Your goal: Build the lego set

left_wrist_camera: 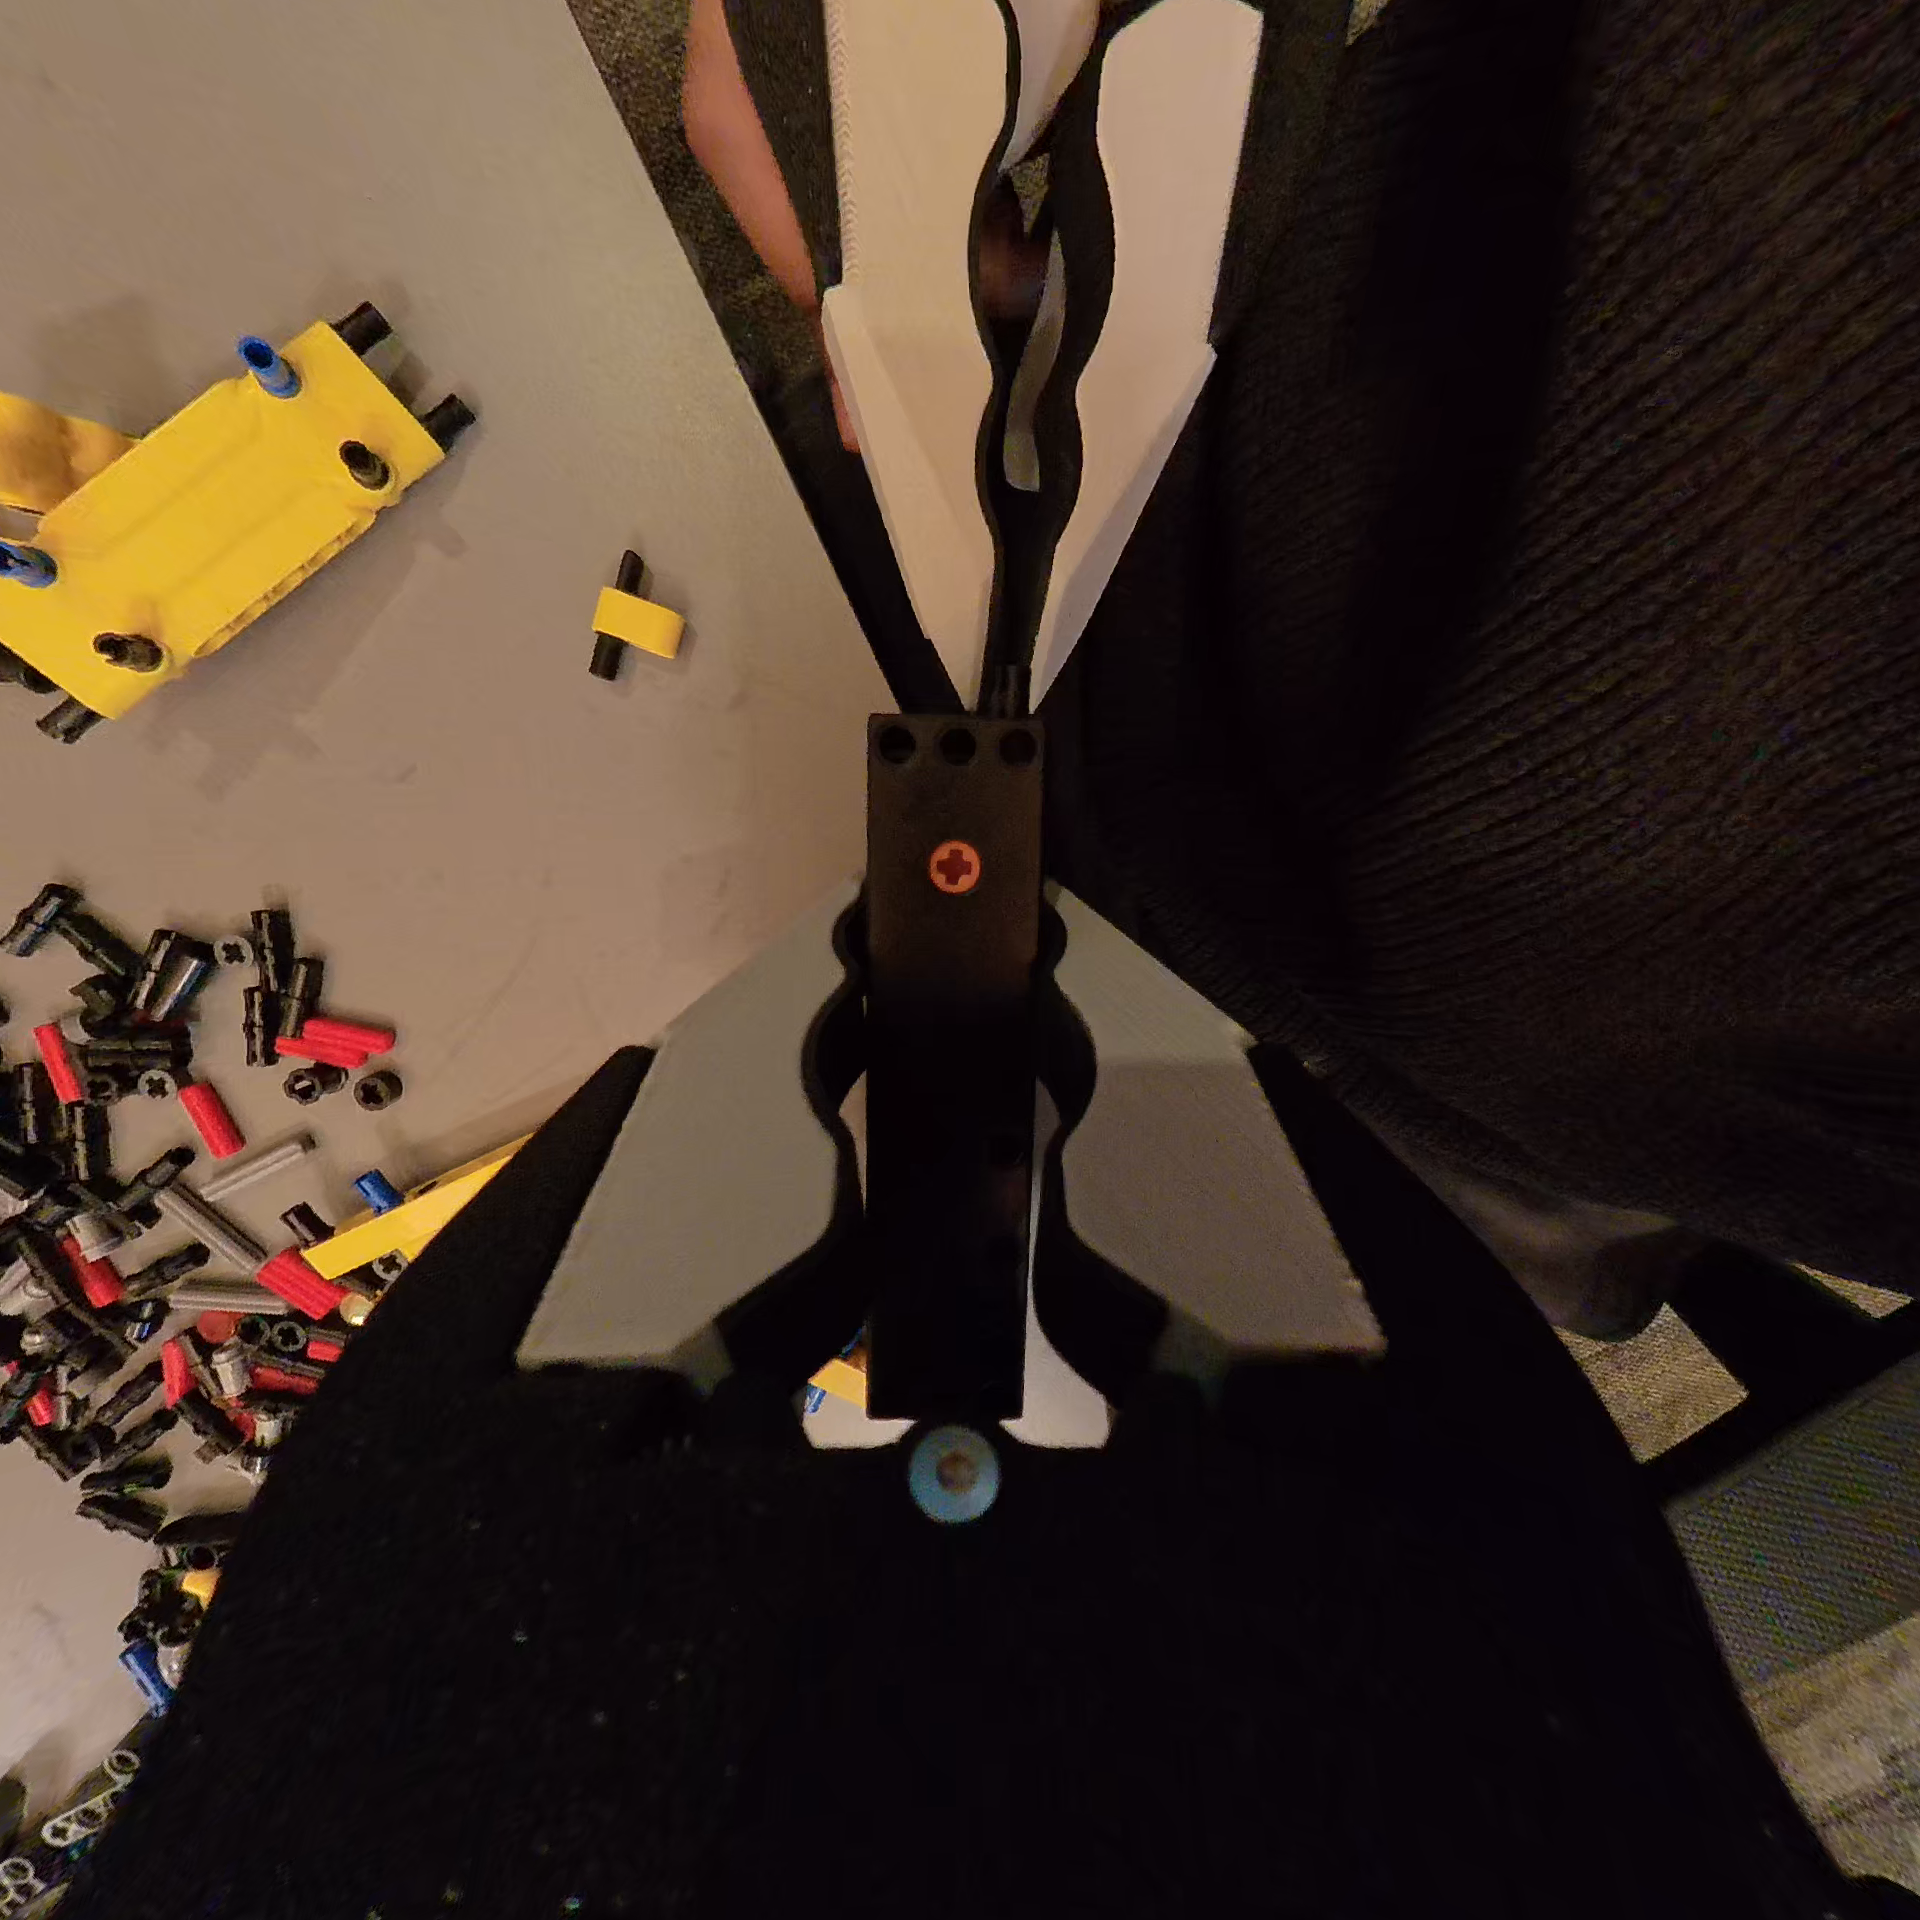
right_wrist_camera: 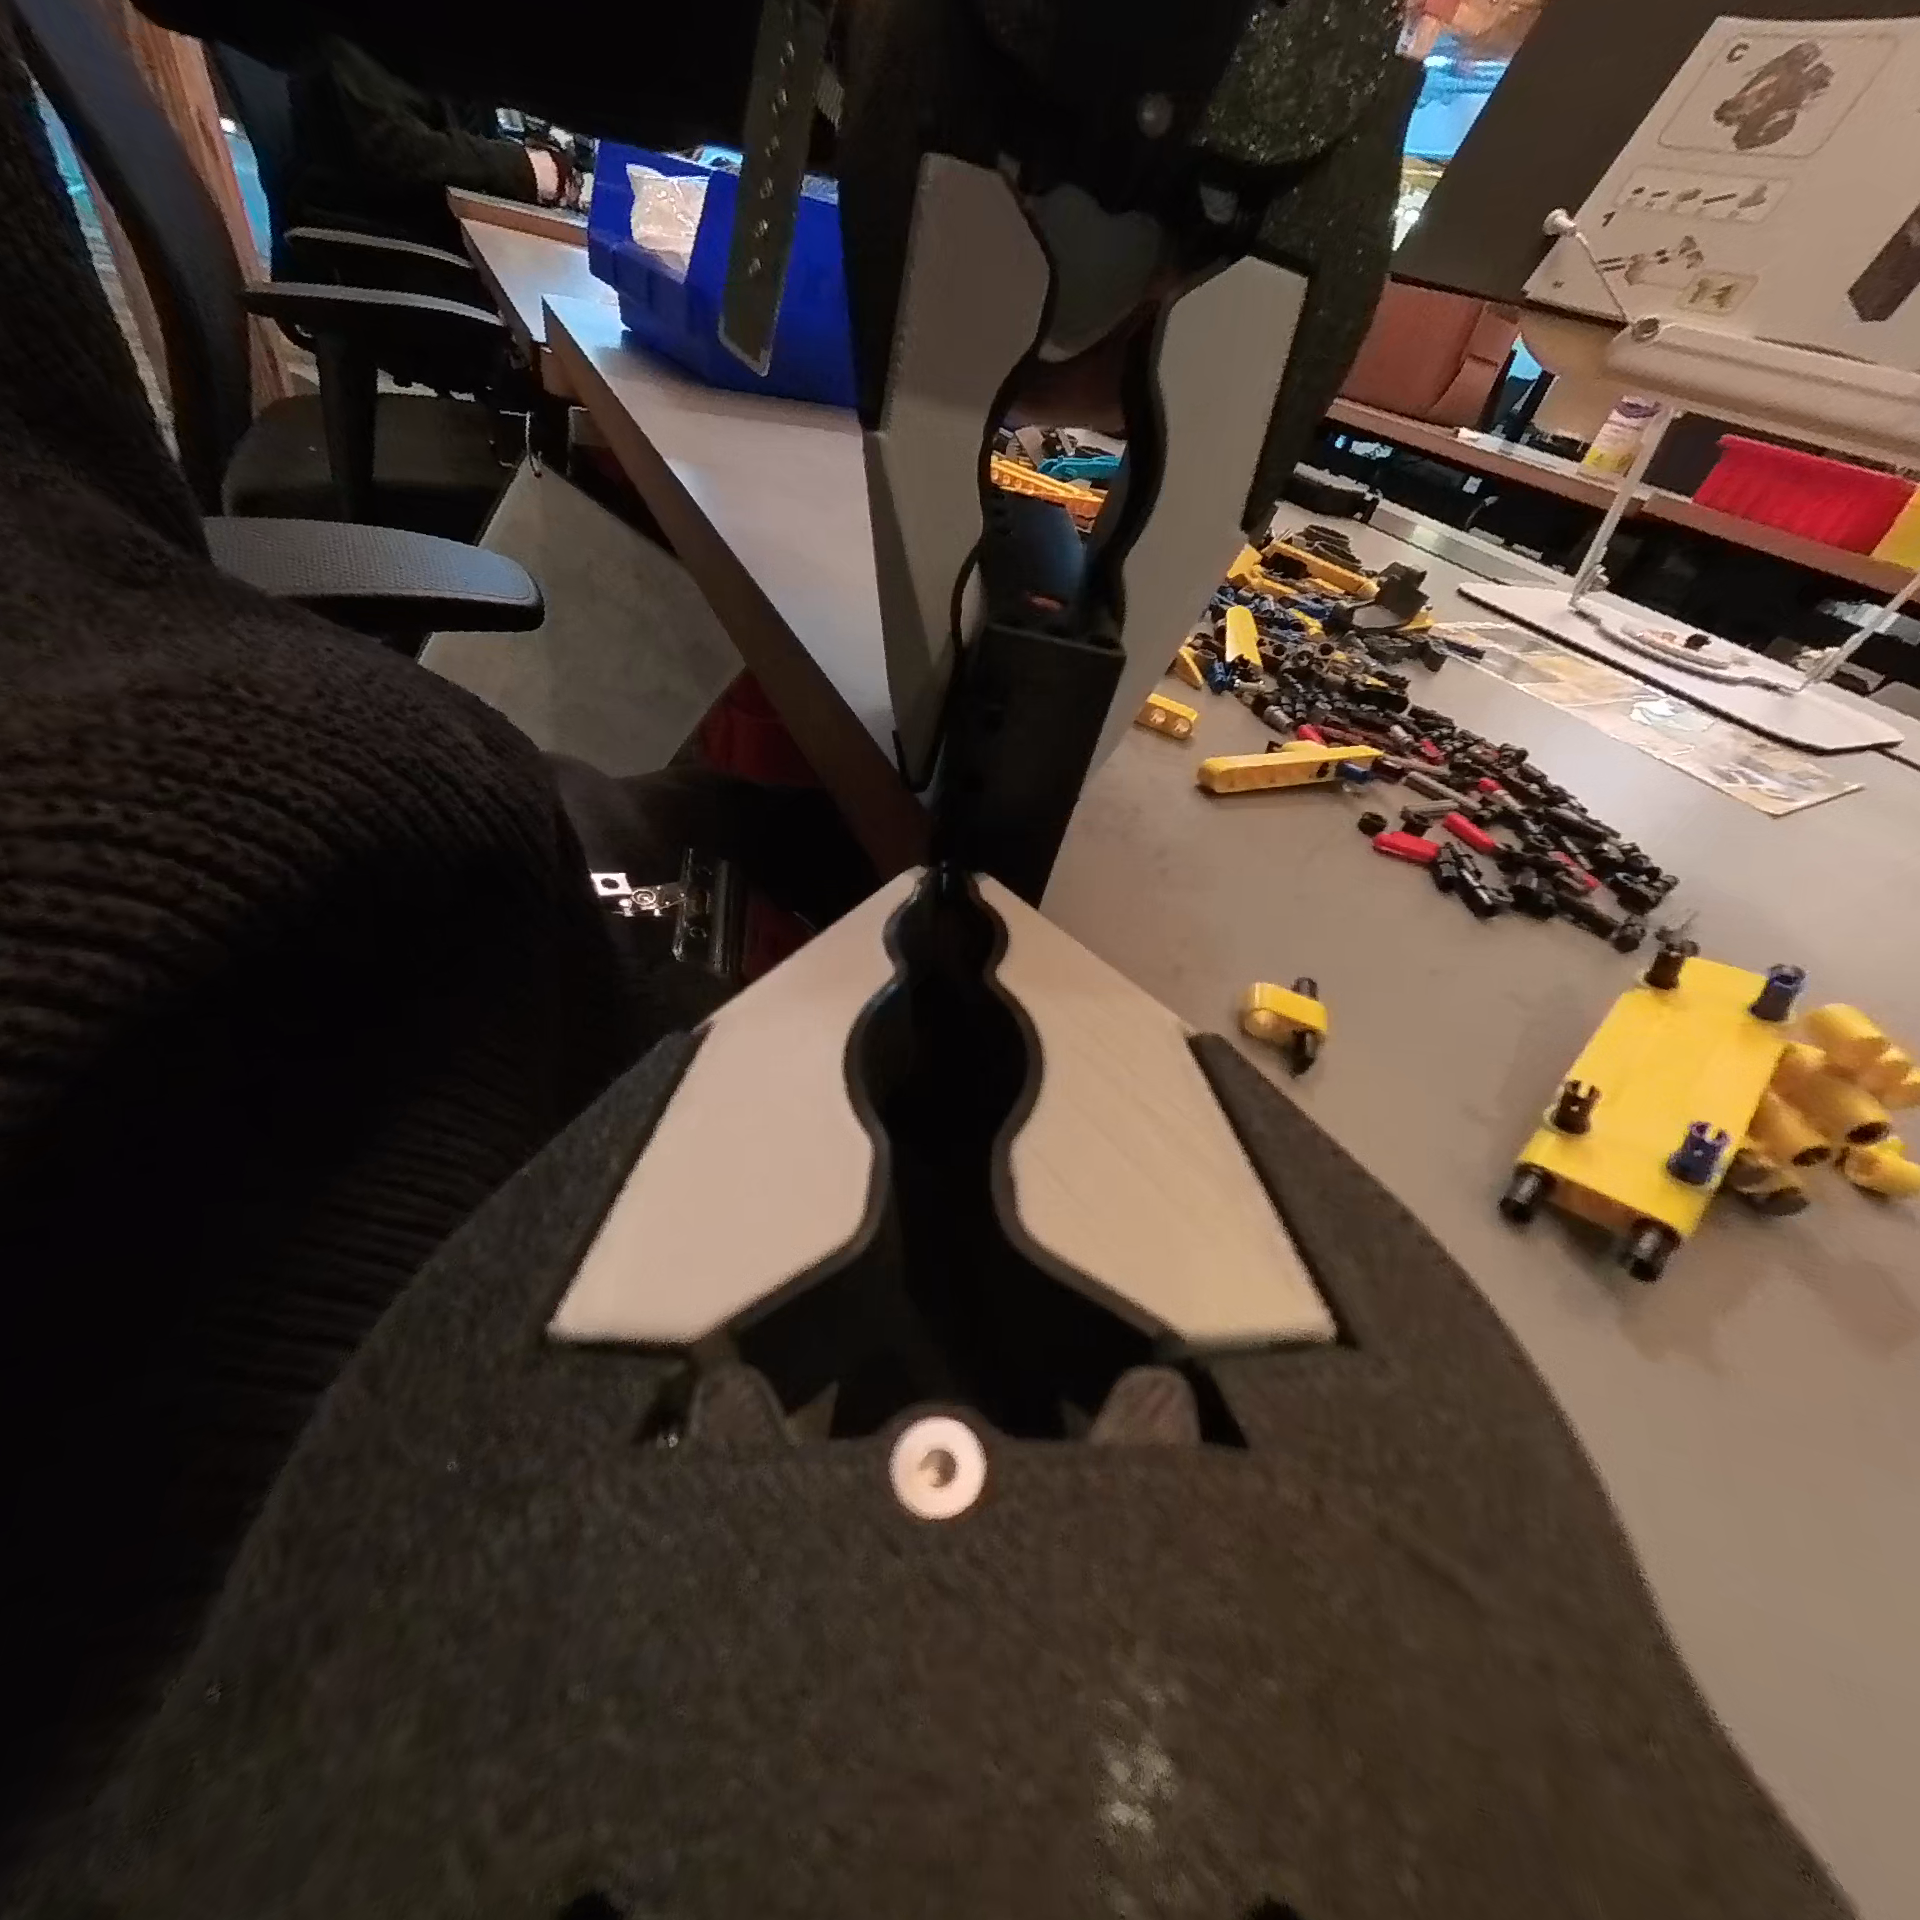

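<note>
Left gripper (left_wrist_camera: 954,920) clamps the black three-hole block (left_wrist_camera: 954,800); right gripper (right_wrist_camera: 941,891), closed on a black pin (left_wrist_camera: 1013,686), holds it at the block's end hole.

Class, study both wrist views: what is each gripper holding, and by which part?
The left gripper clamps a black block around its lower half. The right gripper pinches a small black pin at the block's top end.
</note>
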`<state>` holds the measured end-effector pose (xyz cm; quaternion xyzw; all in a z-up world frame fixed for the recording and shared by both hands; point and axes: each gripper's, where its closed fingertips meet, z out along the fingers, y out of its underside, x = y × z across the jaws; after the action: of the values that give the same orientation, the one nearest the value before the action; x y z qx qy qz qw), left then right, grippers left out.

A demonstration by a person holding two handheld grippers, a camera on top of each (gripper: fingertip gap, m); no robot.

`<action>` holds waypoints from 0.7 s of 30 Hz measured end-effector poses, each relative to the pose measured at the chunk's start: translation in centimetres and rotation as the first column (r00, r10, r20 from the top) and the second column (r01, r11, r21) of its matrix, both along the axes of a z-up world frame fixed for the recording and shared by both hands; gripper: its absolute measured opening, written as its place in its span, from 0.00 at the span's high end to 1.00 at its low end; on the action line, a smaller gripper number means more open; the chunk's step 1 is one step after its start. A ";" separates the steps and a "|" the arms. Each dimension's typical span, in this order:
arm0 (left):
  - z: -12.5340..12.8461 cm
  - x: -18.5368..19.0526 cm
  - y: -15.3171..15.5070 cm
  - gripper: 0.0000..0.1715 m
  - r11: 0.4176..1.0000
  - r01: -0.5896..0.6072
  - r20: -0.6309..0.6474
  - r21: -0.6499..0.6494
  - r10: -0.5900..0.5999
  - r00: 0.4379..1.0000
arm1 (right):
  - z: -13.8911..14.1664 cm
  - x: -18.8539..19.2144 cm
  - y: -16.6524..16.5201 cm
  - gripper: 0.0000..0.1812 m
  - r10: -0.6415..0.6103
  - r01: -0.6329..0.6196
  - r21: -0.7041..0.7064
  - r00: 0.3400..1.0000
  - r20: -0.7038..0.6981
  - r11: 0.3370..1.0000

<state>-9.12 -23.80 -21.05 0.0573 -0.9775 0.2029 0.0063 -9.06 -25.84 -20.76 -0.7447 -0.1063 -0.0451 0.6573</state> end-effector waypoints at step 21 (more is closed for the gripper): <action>-0.1 0.2 0.4 0.85 0.999 -0.042 0.003 -0.011 0.042 0.999 | 0.0 0.2 0.5 0.98 -0.064 0.065 -0.007 0.952 -0.300 0.998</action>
<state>-8.91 -23.42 -21.12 0.0776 -0.9750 0.2084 0.0006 -8.84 -25.33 -20.79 -0.7452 0.0190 0.0469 0.6650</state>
